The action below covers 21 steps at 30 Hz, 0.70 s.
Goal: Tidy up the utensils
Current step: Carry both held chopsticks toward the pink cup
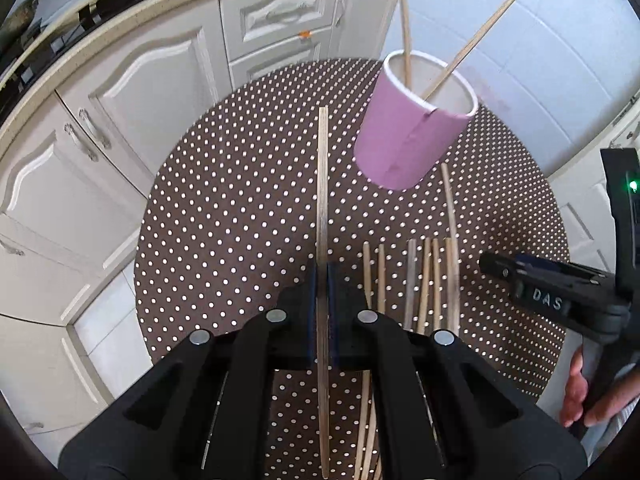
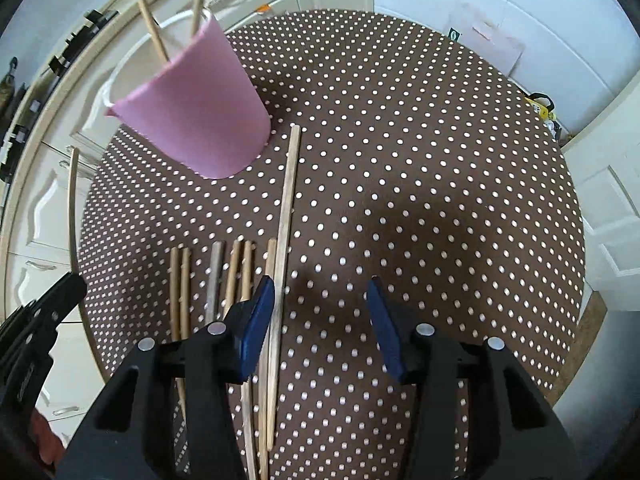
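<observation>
Left wrist view, item one: left gripper [image 1: 322, 280], jaws pinched tight on a single chopstick [image 1: 322, 184] held clear of the table [image 1: 224, 200], its free end aimed toward 12 o'clock, short of the holder; gripped near mid-length, presumably so it can be tipped end-first into the cup.

Item two: pink cup [image 1: 408, 136], upright at 1 o'clock, already holding two chopsticks [image 1: 472, 44] leaning on its white rim.

Item three: row of loose chopsticks [image 1: 424, 280], lying side by side on the polka-dot cloth at 3 o'clock of the left jaws (sorted stock, judged still awaiting transfer).

Right wrist view, item four: right gripper [image 2: 320, 328], jaws parted about halfway, nothing between the pads; one long chopstick [image 2: 286, 216] lies just beside the left pad, outside the gap.

Obstructions: the two leaning sticks crowd the cup mouth; white cabinets [image 1: 120, 92] stand beyond the table at 10 o'clock, well apart.
</observation>
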{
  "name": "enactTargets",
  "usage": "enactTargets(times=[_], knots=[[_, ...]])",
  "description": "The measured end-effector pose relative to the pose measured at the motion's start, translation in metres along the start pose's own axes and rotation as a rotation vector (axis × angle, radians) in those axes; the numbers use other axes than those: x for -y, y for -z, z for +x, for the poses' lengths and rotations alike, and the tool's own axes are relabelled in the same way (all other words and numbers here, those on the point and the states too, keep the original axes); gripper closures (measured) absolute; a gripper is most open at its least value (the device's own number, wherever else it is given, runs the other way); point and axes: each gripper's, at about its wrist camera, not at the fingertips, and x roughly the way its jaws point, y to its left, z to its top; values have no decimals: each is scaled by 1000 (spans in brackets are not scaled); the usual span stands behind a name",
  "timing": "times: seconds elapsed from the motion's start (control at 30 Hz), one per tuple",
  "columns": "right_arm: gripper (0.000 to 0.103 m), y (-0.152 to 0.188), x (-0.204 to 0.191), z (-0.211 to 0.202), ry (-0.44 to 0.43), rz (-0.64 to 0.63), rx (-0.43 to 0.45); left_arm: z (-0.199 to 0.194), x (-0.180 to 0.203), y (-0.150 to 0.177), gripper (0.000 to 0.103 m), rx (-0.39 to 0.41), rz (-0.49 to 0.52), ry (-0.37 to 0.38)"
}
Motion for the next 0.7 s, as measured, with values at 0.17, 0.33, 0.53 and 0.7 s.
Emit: enactTargets(times=[0.17,0.33,0.53,0.7], knots=[[64,-11,-5,22,33,-8,-28,15,-5,-3,97,-32,-3,-1],[66,-15,-11,29,53,-32,-37,24,-11,-6,97,-50,-15,-2],[67,-16,-10,26,6,-6,-65,26,-16,-3,97,-61,-26,-3],[67,-11,-19,28,7,-31,-69,26,-16,-5,97,-64,-29,-3]])
